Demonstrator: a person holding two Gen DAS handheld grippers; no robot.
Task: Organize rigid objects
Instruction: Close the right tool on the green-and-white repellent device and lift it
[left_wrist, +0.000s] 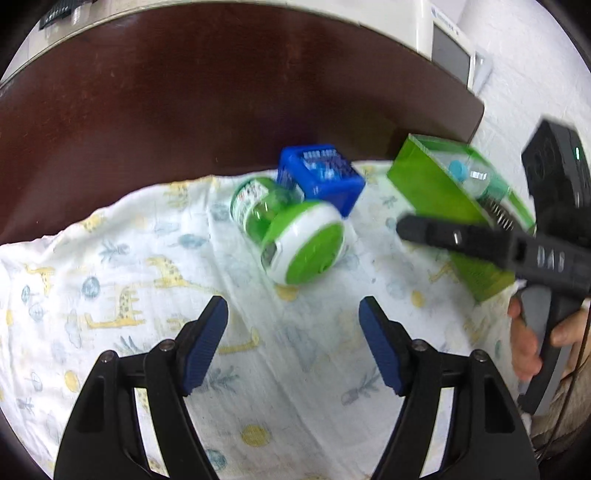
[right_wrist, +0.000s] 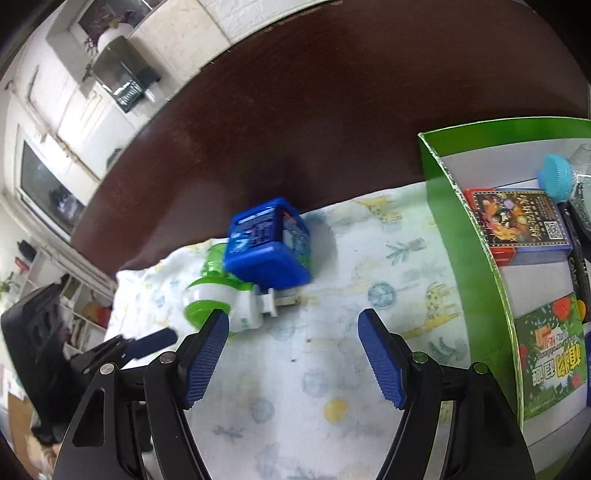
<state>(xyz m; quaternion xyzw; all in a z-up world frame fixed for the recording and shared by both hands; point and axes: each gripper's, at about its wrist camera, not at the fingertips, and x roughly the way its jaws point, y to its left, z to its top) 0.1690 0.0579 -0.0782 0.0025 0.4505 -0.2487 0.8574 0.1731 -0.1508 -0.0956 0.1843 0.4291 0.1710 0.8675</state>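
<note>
Fingers of the left gripper (left_wrist: 293, 314) stand spread with nothing between them, hanging over a white cloth (left_wrist: 122, 280) printed with yellow giraffes and pale blue shapes. The right gripper (right_wrist: 293, 328) is likewise released, its blue pads apart over the same cloth (right_wrist: 332, 354) and gripping nothing.

Just beyond the left fingers lies a green-and-white device with a clear green bottle (left_wrist: 291, 229) screwed into it, tipped on its side on the cloth. Touching its far end is a blue cube-shaped box (left_wrist: 321, 179), tilted on an edge. In the right wrist view the blue box (right_wrist: 267, 247) sits in front of the green-and-white device (right_wrist: 221, 291), which is partly hidden behind the near finger.

To the right of these stands a green cardboard tray (left_wrist: 432, 184), open at the top. From the right wrist view the tray (right_wrist: 465, 229) holds a card box with a dark picture (right_wrist: 517, 225), a green packet with red flowers (right_wrist: 550, 354), and a clear bottle with a light blue cap (right_wrist: 556, 177). In the left wrist view, a hand (left_wrist: 528, 343) holds the right gripper's handle in front of the tray.

Farthest back, the dark brown wooden surface (left_wrist: 221, 103) runs bare to its edge, with white walls and cabinets behind it.
</note>
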